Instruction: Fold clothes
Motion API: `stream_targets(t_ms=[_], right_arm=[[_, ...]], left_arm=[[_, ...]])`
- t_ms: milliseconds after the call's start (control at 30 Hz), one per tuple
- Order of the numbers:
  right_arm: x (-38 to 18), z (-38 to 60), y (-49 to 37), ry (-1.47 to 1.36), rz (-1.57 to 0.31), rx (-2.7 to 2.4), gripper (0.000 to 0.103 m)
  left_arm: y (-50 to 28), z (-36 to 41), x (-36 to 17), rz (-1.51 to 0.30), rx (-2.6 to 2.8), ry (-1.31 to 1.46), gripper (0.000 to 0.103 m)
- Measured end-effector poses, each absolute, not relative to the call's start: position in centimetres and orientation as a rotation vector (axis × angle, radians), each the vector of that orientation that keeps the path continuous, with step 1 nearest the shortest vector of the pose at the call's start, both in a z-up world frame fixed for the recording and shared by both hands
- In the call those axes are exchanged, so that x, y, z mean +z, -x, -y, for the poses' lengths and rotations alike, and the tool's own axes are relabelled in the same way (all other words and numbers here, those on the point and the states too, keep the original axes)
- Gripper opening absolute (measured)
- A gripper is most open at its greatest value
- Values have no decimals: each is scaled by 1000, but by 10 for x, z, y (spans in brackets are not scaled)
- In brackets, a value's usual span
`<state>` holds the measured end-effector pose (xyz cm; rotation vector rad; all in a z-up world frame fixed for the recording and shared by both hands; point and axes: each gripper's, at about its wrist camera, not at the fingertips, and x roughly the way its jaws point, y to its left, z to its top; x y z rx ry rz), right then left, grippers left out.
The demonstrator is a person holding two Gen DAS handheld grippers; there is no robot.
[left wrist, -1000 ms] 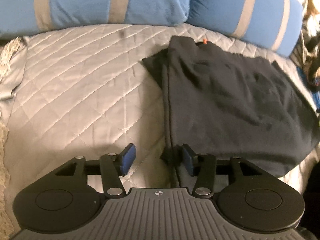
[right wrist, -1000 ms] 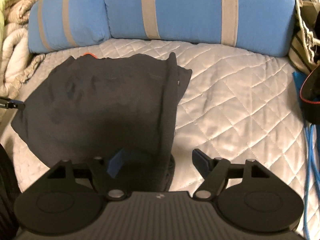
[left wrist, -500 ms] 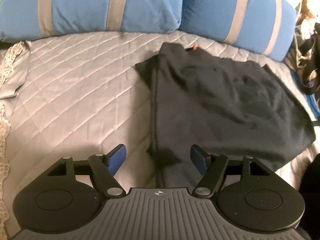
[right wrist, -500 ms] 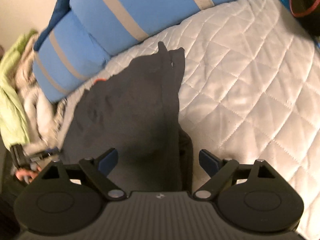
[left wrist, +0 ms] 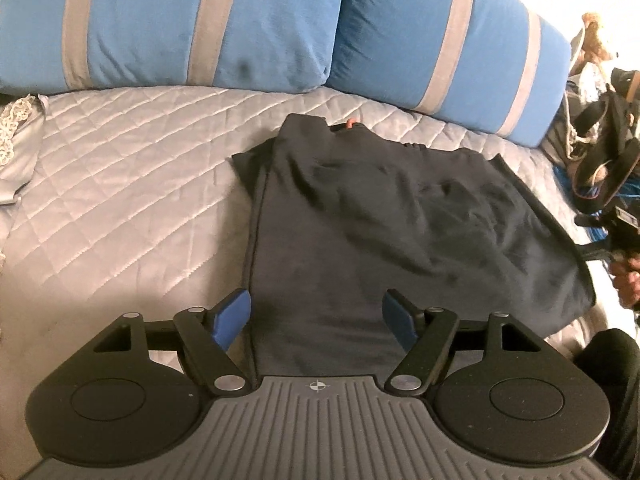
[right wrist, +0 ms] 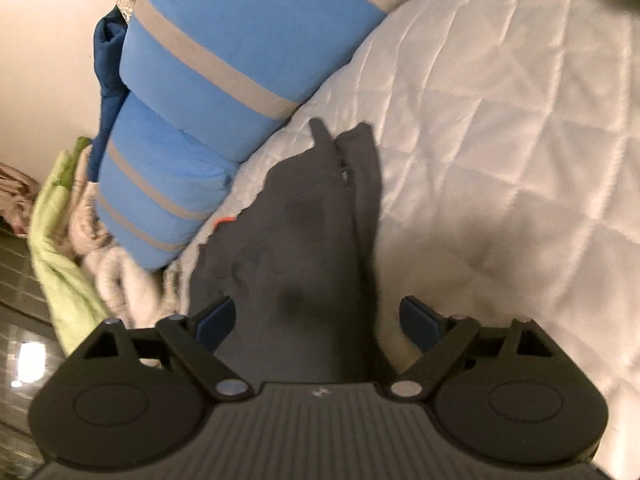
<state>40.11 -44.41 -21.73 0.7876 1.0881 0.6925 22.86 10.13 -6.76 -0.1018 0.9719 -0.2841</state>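
On the quilted bedspread (left wrist: 120, 200) a dark shirt (left wrist: 360, 220) lies folded in half below two blue striped pillows (left wrist: 180, 24); left gripper (left wrist: 316, 316) spread wide over its near hem, right gripper (right wrist: 316, 318) also wide, gripping nothing

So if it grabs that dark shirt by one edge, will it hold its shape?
Probably not. The shirt lies creased and limp on the quilt, so it should droop. It looks thin, likely light. The quilt's sheen suggests it may slide when pushed.
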Motion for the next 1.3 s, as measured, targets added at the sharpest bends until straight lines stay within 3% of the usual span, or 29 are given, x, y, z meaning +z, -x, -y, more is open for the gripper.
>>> stream_targets(t_ms=[300,400,467,500,533,567,867,1300], right_arm=[[-219,420,-427,-694,-1135,729,94],[-220,419,-428,-708,-1117,734,85],[-221,420,-427,-697,-1117,715,70],[-222,420,-426,-694,-1122,703,52],[-223,421,-426,-692,-1128,691,24],[-225,419,-424,-691,-1142,686,15],[-175,387,-410,-505,-1056,698,10],[-78,255,-384,-321,-995,916,9]], left_arm=[[-231,-97,-72,-992,-298,120,73],[-232,-96,-73,-993,-301,141,73],[-233,-94,-73,-995,-307,139,73],[-233,-93,-73,-996,-310,136,73],[-233,-92,-73,-997,-312,132,73],[-234,-91,-73,-996,-313,131,73],[-230,-94,-66,-976,-318,132,72],[-216,-125,-47,-911,-282,202,72]])
